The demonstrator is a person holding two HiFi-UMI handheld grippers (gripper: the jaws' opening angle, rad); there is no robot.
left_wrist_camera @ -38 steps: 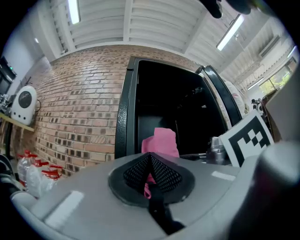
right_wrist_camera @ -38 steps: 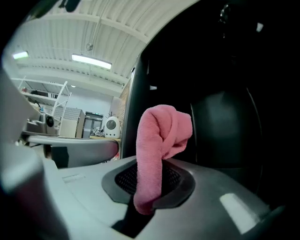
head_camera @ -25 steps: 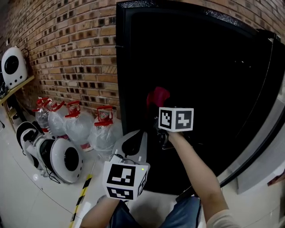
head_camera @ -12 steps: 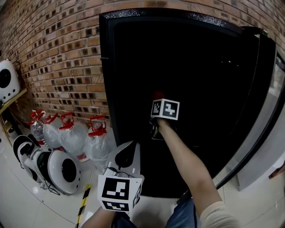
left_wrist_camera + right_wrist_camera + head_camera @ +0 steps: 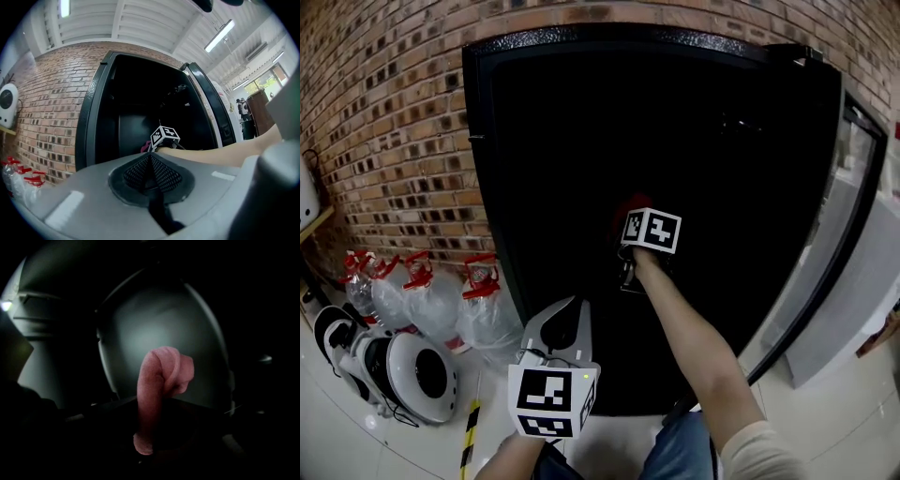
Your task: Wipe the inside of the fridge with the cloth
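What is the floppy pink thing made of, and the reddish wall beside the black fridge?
The pink cloth looks like soft, matte fabric: it folds and droops over itself. Which fabric, I cannot tell. The reddish-brown wall looks like rough brick: small blocks in rows with pale mortar lines.

White tiled floor carrying the fridge and the clutter beside it

The glossy white floor (image 5: 352,441) is bearing the tall black fridge (image 5: 534,141), which is standing against the brick wall (image 5: 384,112) with its door (image 5: 853,225) hanging open on the right. Just left of the fridge, a row of clear water bottles (image 5: 431,298) with red caps is sitting on the tiles along the foot of the wall. In front of the bottles, rounded white machines (image 5: 411,375) with dark round windows are lying close together. A yellow-and-black striped strip (image 5: 470,427) is running across the tiles just beside them.
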